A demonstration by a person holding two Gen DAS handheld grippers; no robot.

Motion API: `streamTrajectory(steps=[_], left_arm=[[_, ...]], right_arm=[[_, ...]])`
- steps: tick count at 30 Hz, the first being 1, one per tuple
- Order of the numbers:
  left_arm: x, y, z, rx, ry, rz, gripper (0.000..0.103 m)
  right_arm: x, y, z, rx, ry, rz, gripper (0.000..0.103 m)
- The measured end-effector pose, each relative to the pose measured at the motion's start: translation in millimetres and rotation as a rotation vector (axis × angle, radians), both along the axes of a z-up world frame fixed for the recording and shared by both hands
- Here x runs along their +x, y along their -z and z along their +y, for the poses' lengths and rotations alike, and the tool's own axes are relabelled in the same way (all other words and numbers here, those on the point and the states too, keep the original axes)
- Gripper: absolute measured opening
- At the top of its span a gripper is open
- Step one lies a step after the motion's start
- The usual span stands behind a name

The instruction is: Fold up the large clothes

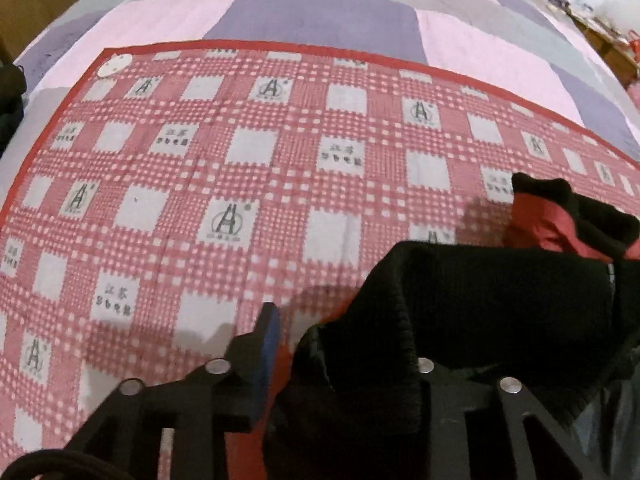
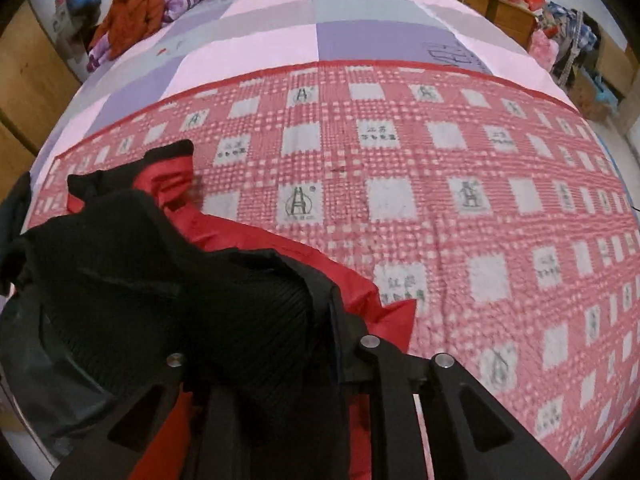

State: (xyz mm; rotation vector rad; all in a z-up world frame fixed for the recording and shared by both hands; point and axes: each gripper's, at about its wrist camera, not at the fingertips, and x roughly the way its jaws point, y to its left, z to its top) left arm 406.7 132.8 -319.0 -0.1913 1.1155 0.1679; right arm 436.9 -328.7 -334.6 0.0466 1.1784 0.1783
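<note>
A red jacket with black ribbed trim (image 1: 480,292) hangs bunched at the lower right of the left wrist view. My left gripper (image 1: 340,364) is shut on its black ribbed hem; one blue-padded finger (image 1: 266,360) shows, the other is hidden by the cloth. In the right wrist view the jacket (image 2: 168,280) fills the lower left, with red shell (image 2: 280,248) trailing onto the blanket. My right gripper (image 2: 272,360) is shut on the black ribbed trim, and the cloth covers its fingertips.
A red and white checked blanket (image 2: 440,184) covers the near bed, over a pink, purple and grey patchwork sheet (image 2: 280,36). Clothes are piled at the far left corner (image 2: 136,12). Wooden furniture with clutter stands at the far right (image 2: 560,28).
</note>
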Motion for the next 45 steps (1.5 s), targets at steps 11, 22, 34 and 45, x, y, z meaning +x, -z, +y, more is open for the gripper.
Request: streamTrajectory(steps=[11, 22, 34, 45], left_arm=[[26, -69, 35, -0.066, 0.097, -0.1, 0.05], [-55, -113, -47, 0.045, 0.315, -0.273, 0.054], [-43, 11, -110, 0.013, 0.383, -0.13, 0.066], [-4, -15, -85, -0.07, 0.321, -0.22, 0.06]], right_arm=[[18, -68, -44, 0.21, -0.116, 0.062, 0.069], [-57, -143, 15, 0.049, -0.13, -0.206, 0.076], [-107, -8, 78, -0.224, -0.104, -0.114, 0.085], [-50, -5, 66, -0.222, -0.044, -0.177, 0.093]])
